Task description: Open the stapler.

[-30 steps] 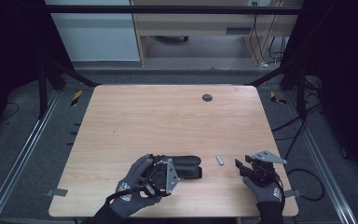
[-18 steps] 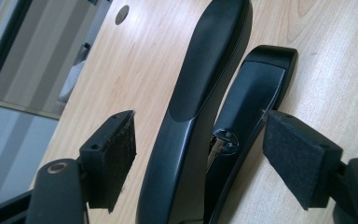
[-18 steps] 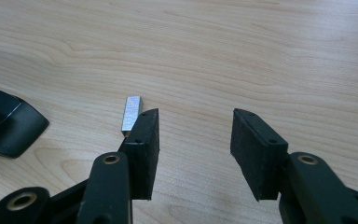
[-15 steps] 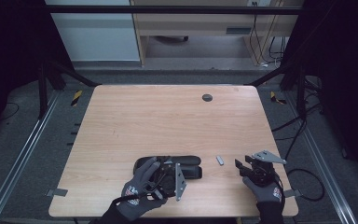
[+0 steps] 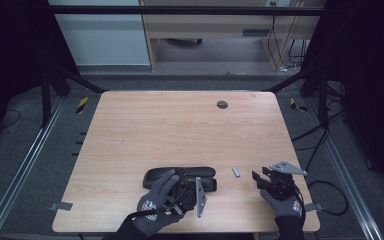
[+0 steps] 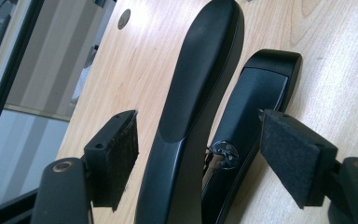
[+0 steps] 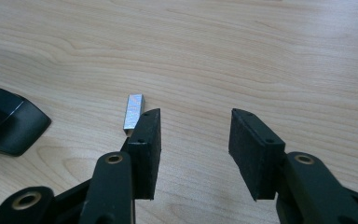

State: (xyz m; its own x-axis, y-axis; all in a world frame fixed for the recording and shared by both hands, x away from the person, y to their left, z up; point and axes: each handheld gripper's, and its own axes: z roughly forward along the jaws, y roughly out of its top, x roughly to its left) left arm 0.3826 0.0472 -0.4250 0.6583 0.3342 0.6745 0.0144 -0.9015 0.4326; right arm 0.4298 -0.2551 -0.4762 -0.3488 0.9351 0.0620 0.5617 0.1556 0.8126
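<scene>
Two grippers are at the near edge of the table [image 5: 130,125]. The left gripper [image 6: 198,149] straddles a black stapler [image 6: 200,93] that lies opened flat near the front edge; its jaws have just been closing a little, stand wide, and the pads [image 6: 121,154] aren't yet pressing. Step in hand, I judge: grasping the stapler's top arm. Next move needs further closing, centred on that arm. The right gripper [image 7: 193,140] hovers with jaws apart and nothing between them, just beside a small strip of staples [image 7: 133,111]. The left gripper view gives the stapler's open tray and spring; the high view gives layout: stapler [image 5: 180,177] left of staples [image 5: 236,171].
</scene>
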